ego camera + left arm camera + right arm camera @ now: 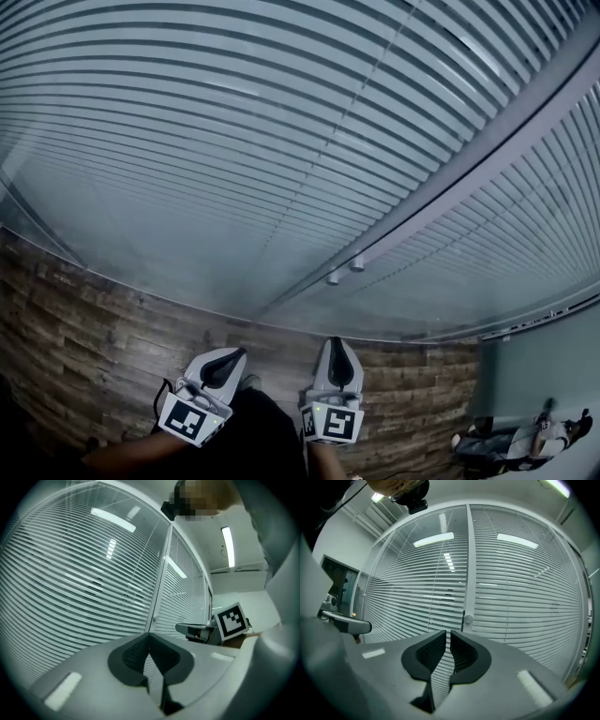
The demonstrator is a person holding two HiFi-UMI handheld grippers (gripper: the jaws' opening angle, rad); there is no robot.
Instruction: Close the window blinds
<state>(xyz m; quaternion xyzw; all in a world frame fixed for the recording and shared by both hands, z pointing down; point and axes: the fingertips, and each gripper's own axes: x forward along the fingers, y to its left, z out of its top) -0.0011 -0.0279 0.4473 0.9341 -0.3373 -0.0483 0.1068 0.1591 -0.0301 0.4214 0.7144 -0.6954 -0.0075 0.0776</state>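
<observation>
- the window blinds (206,141) are seen behind glass on both sides of the frame post (469,164), let down over all the height that is shown
- dark gaps are seen between the slats on either side of the post, so the slats are judged to be tilted partly open and the closing not yet done
- 2 small round knobs (356,264) are seen on the post, near its lower end in the head view; they are judged to be the tilt controls, though this cannot be confirmed
- the left gripper (149,639) is held short of the post and pointed at the glass just left of it; its jaws are brought together at the tips and nothing is held
- the right gripper (448,637) is pointed almost straight at the post, apart from it, with 1 knob seen just above its tips; its jaws are parted by a narrow slit only, with nothing between them
- no knob or slat is touched by either gripper
- what is left, by this reading: a knob on the post has to be reached, gripped and turned until the gaps between the slats are shut
</observation>
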